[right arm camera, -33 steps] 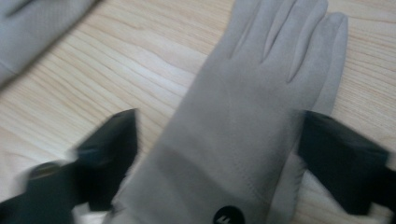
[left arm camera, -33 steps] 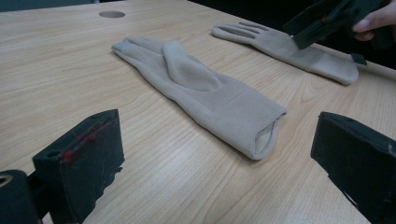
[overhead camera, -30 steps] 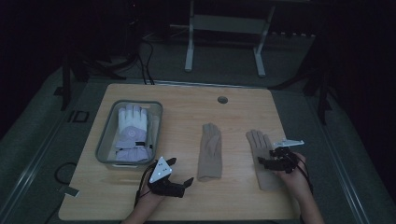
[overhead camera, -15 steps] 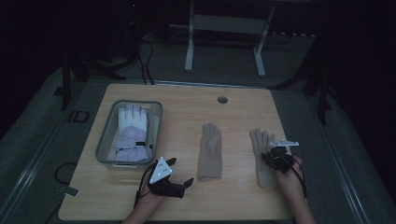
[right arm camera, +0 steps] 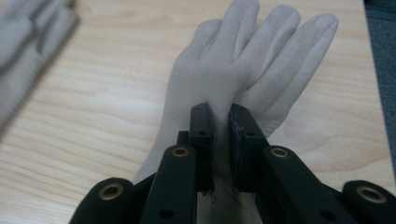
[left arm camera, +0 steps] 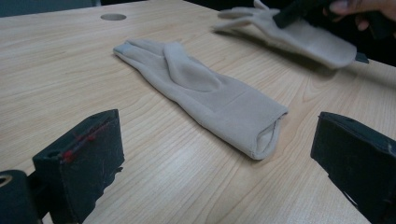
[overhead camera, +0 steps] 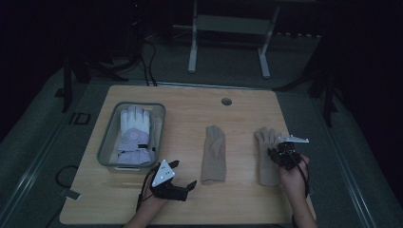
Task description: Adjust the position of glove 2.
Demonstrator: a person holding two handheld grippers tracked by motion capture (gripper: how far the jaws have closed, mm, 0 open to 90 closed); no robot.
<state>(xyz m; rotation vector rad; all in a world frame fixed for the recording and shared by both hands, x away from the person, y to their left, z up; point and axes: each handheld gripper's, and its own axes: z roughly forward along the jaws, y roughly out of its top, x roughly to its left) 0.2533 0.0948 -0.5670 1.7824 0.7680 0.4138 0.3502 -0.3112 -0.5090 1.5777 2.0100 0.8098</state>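
Now the right gripper [right arm camera: 219, 121] pinches the right glove [right arm camera: 243, 60] for lifting, while the left gripper [left arm camera: 219, 158] gapes wide toward the middle glove [left arm camera: 205, 95].

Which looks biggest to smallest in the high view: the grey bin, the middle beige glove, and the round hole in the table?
1. Grey bin
2. Middle beige glove
3. Round hole, by far the smallest, though it lies farther from the camera.

Setting: dim lab or recording studio. Evidence: bare wooden table [overhead camera: 142, 209] with cable grommet hole [overhead camera: 226, 101]; grey carpet floor [overhead camera: 28, 156]; loose black cables [overhead camera: 145, 57]; metal stand legs [overhead camera: 228, 42]; clear plastic bin [overhead camera: 107, 147].
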